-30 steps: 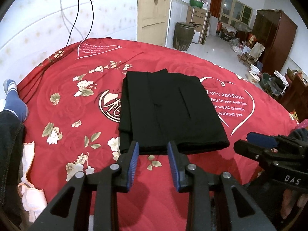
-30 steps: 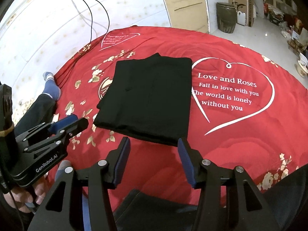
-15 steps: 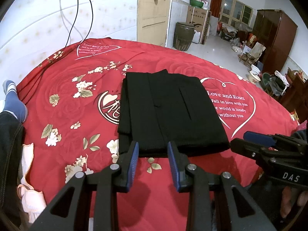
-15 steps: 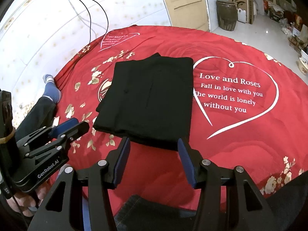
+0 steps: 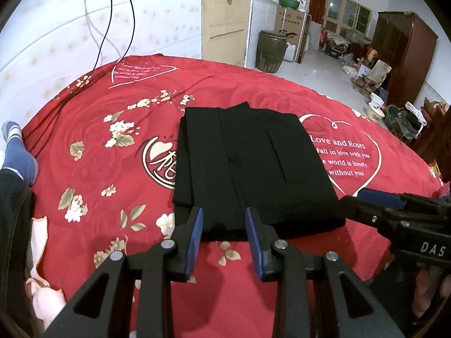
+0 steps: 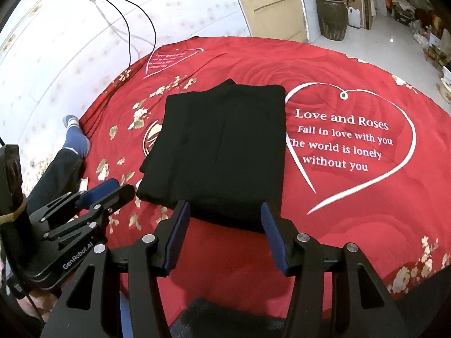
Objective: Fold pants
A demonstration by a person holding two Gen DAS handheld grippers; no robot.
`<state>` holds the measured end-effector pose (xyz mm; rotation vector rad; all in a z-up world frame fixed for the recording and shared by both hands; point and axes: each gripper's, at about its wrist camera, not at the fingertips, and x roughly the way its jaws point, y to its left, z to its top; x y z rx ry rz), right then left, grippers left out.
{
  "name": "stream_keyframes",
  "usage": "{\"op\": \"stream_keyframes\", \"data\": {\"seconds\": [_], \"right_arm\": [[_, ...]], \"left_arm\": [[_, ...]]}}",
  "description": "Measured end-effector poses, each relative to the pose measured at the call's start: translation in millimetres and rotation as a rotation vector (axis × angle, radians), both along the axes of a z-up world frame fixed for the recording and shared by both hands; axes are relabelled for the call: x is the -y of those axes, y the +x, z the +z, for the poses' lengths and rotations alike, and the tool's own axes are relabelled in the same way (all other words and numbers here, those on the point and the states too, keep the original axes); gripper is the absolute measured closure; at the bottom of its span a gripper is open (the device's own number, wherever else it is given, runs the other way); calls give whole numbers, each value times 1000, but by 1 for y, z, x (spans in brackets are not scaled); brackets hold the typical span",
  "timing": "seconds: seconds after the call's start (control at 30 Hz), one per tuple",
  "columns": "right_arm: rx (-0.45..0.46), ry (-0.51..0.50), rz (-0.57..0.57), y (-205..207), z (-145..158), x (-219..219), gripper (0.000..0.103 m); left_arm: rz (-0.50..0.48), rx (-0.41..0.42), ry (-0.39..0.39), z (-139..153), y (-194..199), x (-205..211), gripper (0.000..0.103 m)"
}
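Pants (image 5: pixel 251 169) unmoved; right hand-held gripper (image 6: pixel 224 219) seemingly nearer.

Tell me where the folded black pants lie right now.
In both wrist views the folded black pants lie flat mid-frame on the red bedspread, just left of the white "Love and Roses" heart, their near edge just beyond both grippers' open jaws.

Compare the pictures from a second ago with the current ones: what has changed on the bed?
Almost nothing. The right tongs have crept slightly closer to the near edge of the folded black pants; both tongs are open and hold nothing. The pants, the left tongs and the red bedspread are unchanged.
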<state>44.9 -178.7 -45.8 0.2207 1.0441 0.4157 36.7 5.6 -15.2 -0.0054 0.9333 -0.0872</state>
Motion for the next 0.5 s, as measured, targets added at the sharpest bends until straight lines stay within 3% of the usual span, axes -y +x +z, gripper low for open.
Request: {"op": "stream_keyframes", "data": {"seconds": [0.43,0.5], "right_arm": [[-12,5,-18,43,-10,3,49],[-8,2,-18,51,-12,4,49]], "left_arm": [[17,-1,-5,-10,38,-9,67],[16,-3,-11,-14,46,-12,63]]}}
